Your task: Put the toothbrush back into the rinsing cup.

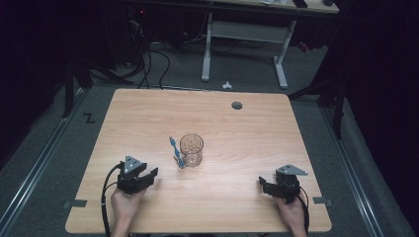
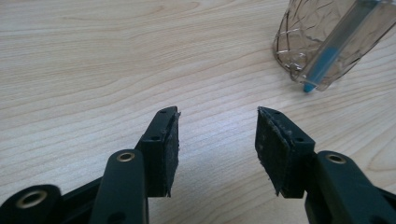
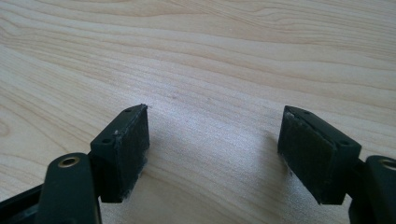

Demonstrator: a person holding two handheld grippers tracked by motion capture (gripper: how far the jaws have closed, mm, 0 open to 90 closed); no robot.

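Note:
A clear patterned glass [image 1: 191, 149] stands upright at the middle of the wooden table [image 1: 148, 113]. A blue toothbrush [image 1: 175, 150] leans in it, its handle sticking out to the left. In the left gripper view the glass [image 2: 322, 32] and the toothbrush [image 2: 336, 46] lie ahead to the right. My left gripper [image 1: 154, 174] rests at the front left, open, with nothing between its jaws [image 2: 217, 135]. My right gripper [image 1: 262, 183] rests at the front right, open wide over bare wood [image 3: 215, 140].
A dark round grommet [image 1: 237, 105] sits near the table's far edge. Beyond the table stand a white desk frame [image 1: 247, 44] and cables on a grey floor. A small white object [image 1: 227, 85] lies on the floor behind the table.

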